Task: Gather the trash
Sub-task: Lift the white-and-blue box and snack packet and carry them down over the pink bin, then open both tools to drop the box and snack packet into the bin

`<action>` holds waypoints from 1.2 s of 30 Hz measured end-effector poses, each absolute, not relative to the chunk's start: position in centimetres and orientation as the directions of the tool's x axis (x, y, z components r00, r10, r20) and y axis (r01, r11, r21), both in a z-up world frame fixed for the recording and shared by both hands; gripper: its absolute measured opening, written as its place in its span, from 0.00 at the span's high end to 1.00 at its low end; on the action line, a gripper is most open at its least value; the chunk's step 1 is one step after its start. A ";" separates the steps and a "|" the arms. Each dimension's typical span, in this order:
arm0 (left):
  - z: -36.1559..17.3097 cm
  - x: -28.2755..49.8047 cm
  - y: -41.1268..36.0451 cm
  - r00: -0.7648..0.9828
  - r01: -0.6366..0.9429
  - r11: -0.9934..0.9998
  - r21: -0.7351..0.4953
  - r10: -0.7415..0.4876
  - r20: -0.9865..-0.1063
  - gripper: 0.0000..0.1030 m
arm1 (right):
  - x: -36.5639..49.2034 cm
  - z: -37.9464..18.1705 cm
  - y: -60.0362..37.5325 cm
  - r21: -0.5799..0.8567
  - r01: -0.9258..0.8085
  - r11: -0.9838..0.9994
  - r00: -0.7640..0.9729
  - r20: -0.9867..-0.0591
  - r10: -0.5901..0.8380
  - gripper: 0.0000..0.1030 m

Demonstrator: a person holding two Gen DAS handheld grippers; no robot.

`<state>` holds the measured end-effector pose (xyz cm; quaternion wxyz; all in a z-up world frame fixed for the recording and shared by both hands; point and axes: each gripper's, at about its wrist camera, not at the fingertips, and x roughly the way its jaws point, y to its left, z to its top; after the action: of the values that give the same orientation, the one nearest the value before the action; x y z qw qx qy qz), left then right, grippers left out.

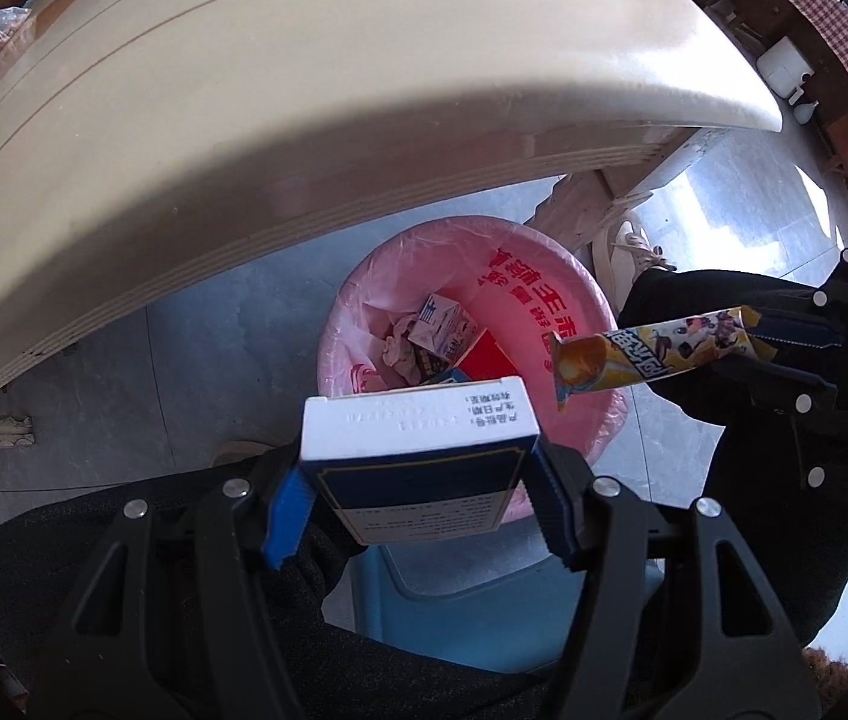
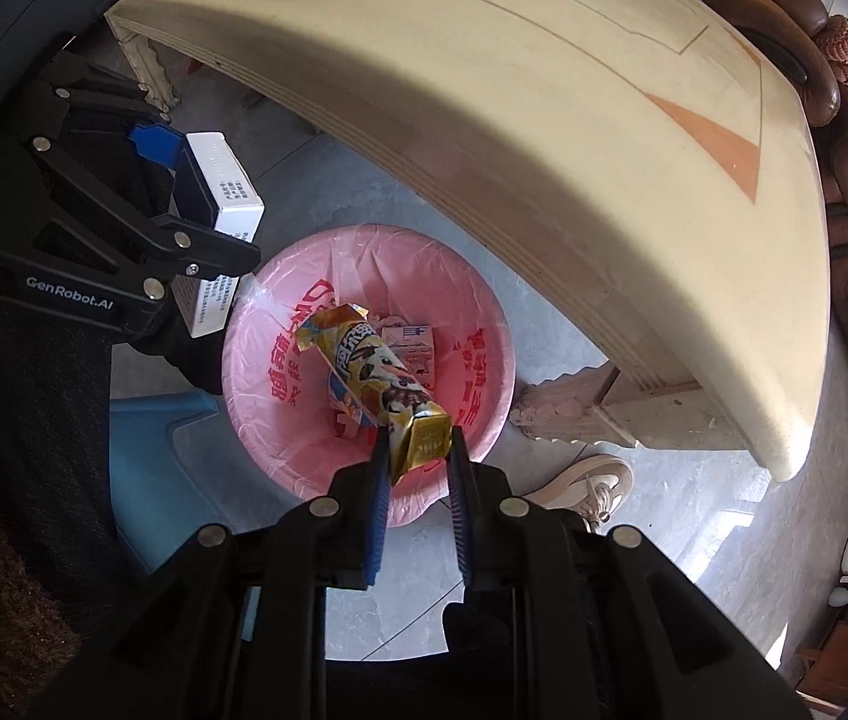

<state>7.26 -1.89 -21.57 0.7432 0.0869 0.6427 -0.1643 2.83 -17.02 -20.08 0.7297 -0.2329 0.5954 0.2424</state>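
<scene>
A red packet (image 1: 487, 360) in the bin (image 1: 574, 282) is seen only from the left wrist; a box (image 1: 417, 462) is clamped in the left tongs (image 1: 417, 498), a wrapper (image 2: 387, 384) in the shut right tongs (image 2: 420, 450), both above the bin

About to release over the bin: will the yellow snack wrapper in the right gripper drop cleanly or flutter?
The wrapper looks thin and crinkled, probably very light, so it may drift. Pinched by one end in the right gripper, it keeps its shape, so fairly stiff. The bin sits directly beneath.

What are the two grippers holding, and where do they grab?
Left gripper: blue-and-white box, by its two sides. Right gripper: yellow snack wrapper, by one end.
</scene>
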 end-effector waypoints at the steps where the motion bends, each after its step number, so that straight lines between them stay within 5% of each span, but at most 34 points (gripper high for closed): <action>1: -22.0 7.3 -2.0 0.117 0.358 0.930 -0.078 -0.128 -0.985 0.41 | 2.9 -20.5 -17.1 -0.053 -0.629 0.775 0.171 -0.983 0.071 0.82; 36: -36.4 10.5 -4.4 -0.143 0.250 0.959 -0.136 -0.102 -0.984 0.41 | 6.8 -34.0 -18.6 0.015 -0.552 0.834 0.016 -0.999 0.028 0.82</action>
<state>10.50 -4.40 -36.40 0.6527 0.0498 0.7439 -0.1348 6.75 -18.55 -34.02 0.6853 -0.1957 0.6687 0.2116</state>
